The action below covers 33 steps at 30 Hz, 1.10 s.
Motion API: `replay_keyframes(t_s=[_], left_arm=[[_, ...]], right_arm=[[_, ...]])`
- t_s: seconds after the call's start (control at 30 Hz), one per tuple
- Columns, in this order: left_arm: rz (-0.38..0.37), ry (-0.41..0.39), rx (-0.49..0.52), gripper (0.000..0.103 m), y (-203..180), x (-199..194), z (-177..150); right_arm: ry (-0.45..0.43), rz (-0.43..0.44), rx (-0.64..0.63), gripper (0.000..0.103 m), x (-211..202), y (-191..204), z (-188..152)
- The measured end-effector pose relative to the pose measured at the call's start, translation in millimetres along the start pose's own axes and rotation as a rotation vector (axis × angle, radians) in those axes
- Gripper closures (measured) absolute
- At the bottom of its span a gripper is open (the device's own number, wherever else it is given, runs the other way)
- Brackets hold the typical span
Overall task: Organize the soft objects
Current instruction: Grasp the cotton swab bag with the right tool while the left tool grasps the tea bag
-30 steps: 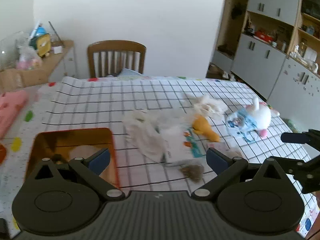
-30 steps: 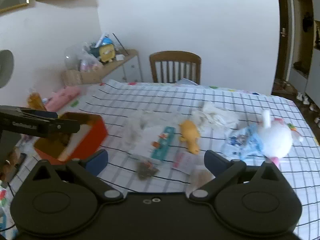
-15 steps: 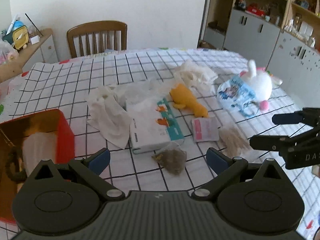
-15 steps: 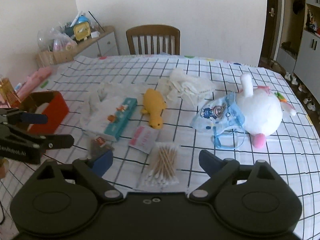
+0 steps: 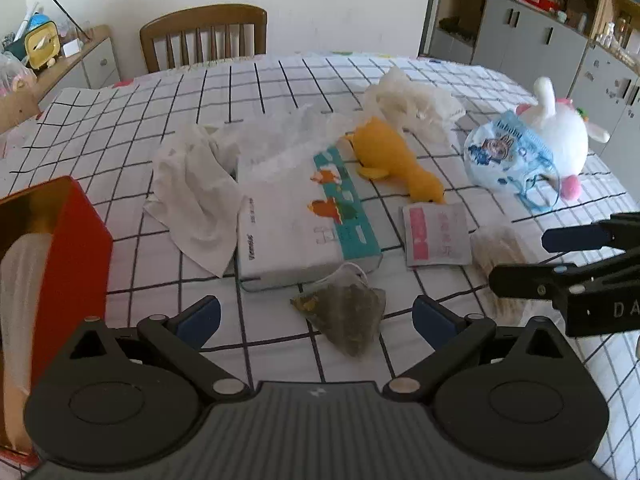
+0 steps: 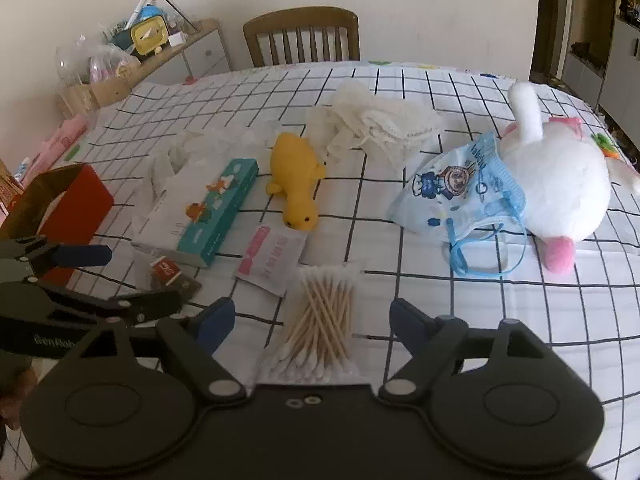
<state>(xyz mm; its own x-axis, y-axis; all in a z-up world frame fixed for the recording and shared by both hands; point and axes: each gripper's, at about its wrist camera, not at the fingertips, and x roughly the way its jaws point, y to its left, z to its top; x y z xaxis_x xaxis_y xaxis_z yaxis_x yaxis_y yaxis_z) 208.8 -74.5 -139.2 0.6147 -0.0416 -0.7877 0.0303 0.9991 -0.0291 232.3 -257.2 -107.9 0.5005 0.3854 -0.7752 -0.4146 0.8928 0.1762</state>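
Observation:
My left gripper (image 5: pixel 316 314) is open, with a brownish tea bag (image 5: pixel 348 314) on the table between its fingers. My right gripper (image 6: pixel 311 316) is open around a clear pack of cotton swabs (image 6: pixel 320 320). A tissue pack (image 5: pixel 308 216) lies beside a loose white tissue (image 5: pixel 200 196). A yellow plush (image 6: pixel 296 176), a white cloth (image 6: pixel 376 120), a child's face mask (image 6: pixel 460 188), a white plush rabbit (image 6: pixel 560 176) and a pink sachet (image 6: pixel 272 256) lie on the checked tablecloth. The red box (image 5: pixel 76 248) stands at left.
A wooden chair (image 6: pixel 302 36) stands at the table's far side. A low cabinet with clutter (image 6: pixel 140 48) is at back left. Grey cupboards (image 5: pixel 540 36) stand at right. The right gripper shows in the left wrist view (image 5: pixel 568 260).
Both grippers have moved forward and down toward the table. The tea bag now lies between the left fingers and the swab pack between the right fingers. Both stay open.

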Motion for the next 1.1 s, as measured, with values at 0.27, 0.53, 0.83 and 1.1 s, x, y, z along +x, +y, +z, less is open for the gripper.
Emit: replay_keyframes(t_s=[0.27, 0.53, 0.83, 1.1], left_arm=[[0.032, 0.004, 0.018, 0.005, -7, 12, -3], [0.022, -0.012, 0.039, 0.034, -11, 11, 0], [0.003, -0.017, 0.045, 0.075, -10, 5, 1], [-0.017, -0.015, 0.04, 0.081, -6, -5, -1]], right_arm=[[0.034, -0.024, -0.015, 0.035, 14, 1, 2], [0.041, -0.07, -0.074, 0.051, 21, 10, 0], [0.033, -0.118, -0.091, 0.066, 17, 15, -2], [0.011, -0.103, -0.034, 0.068, -4, 14, -5]])
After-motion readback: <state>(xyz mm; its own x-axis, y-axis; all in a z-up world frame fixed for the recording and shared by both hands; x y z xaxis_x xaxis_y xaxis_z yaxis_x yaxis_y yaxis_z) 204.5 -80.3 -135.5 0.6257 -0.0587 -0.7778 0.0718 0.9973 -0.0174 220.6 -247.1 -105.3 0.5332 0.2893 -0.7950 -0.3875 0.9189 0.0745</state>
